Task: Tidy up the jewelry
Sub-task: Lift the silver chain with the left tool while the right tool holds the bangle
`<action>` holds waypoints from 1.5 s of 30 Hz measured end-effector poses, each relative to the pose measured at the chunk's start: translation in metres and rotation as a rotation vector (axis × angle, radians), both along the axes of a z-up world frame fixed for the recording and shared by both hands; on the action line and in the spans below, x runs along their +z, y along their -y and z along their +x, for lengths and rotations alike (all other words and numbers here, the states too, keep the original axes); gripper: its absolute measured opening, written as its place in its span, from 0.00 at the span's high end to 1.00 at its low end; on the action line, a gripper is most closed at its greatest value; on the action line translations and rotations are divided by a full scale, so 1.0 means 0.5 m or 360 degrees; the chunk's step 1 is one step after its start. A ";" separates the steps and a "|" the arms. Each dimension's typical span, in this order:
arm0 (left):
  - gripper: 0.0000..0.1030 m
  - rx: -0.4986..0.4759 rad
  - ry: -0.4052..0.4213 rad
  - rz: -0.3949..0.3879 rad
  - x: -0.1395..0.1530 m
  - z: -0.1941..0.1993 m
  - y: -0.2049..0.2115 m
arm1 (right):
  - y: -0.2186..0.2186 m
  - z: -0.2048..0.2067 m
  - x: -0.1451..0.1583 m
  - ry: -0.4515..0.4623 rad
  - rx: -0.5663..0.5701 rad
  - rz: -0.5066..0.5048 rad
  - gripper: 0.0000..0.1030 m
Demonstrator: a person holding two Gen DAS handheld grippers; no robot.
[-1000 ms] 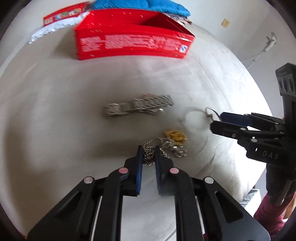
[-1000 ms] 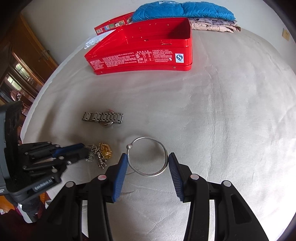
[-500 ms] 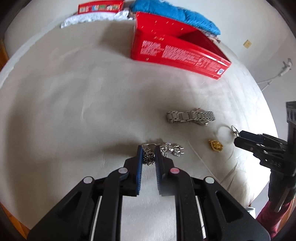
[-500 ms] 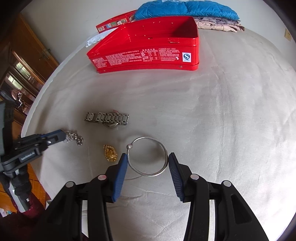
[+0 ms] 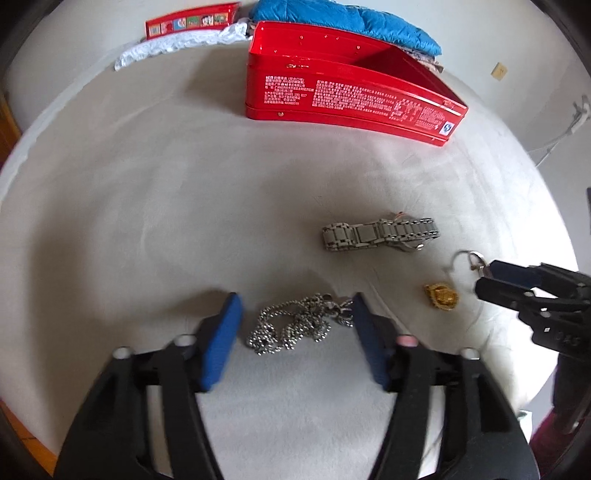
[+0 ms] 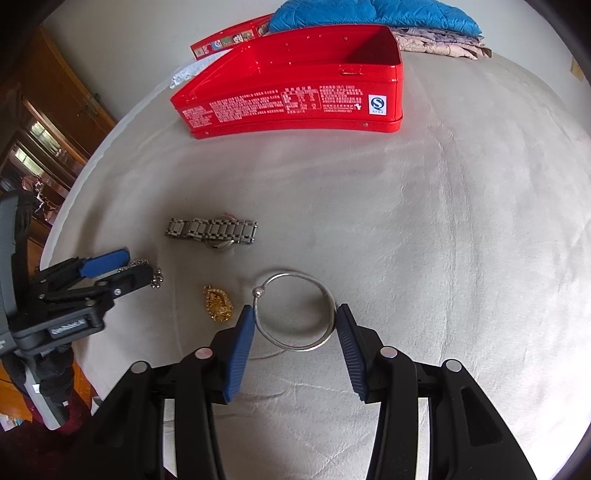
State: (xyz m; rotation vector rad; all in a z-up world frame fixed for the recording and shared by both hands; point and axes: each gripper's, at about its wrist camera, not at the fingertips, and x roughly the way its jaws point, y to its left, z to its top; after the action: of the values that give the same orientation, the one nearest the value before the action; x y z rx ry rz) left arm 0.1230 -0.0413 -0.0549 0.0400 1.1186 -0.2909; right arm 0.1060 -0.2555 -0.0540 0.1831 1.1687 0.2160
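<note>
My left gripper (image 5: pixel 293 314) is open, its blue pads on either side of a silver ball chain (image 5: pixel 295 326) lying in a heap on the cream cloth. It also shows in the right wrist view (image 6: pixel 122 269). My right gripper (image 6: pixel 295 328) is open around a silver bangle (image 6: pixel 295 312) lying flat. A gold pendant (image 6: pixel 218 304) lies left of the bangle and shows in the left wrist view (image 5: pixel 441 296). A metal watch (image 5: pixel 380 234) lies farther back, also in the right wrist view (image 6: pixel 211 229). An open red tin (image 6: pixel 295 85) stands at the back.
The red tin lid (image 5: pixel 192 22) and white lace (image 5: pixel 177 46) lie at the back left. Folded blue padding (image 6: pixel 373 13) and patterned cloth (image 6: pixel 439 40) lie behind the tin. The bed edge runs close on the left, with wooden cabinets (image 6: pixel 48 122) beyond.
My left gripper carried the chain left, away from the pendant, then opened and let it drop on the cloth. My right gripper stayed open around the bangle.
</note>
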 end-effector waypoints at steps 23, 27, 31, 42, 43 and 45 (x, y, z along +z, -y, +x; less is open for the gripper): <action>0.90 -0.0060 0.0249 -0.0205 0.117 -0.040 -0.034 | -0.008 0.002 0.059 0.0104 0.0006 0.0051 0.55; 0.90 -0.0046 0.0144 -0.0133 0.069 -0.023 -0.036 | -0.016 0.004 0.052 0.0086 0.0027 0.0049 0.55; 0.89 -0.0027 0.0083 -0.0092 0.043 -0.005 -0.040 | -0.015 0.007 0.043 0.0068 0.0024 0.0050 0.55; 0.49 -0.0016 0.0065 0.0016 0.024 0.001 -0.026 | -0.006 0.007 0.042 0.0061 0.0019 0.0056 0.55; 0.49 -0.0012 0.0055 0.0033 0.019 0.002 -0.025 | -0.006 0.007 0.042 0.0061 0.0021 0.0057 0.55; 0.49 -0.0016 0.0023 0.0052 0.007 0.005 -0.022 | -0.005 0.006 0.041 0.0059 0.0022 0.0059 0.55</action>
State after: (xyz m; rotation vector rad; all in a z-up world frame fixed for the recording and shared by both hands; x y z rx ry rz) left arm 0.1254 -0.0303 -0.0516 0.0767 1.1093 -0.2807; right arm 0.1093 -0.2530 -0.0333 0.2028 1.1299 0.2525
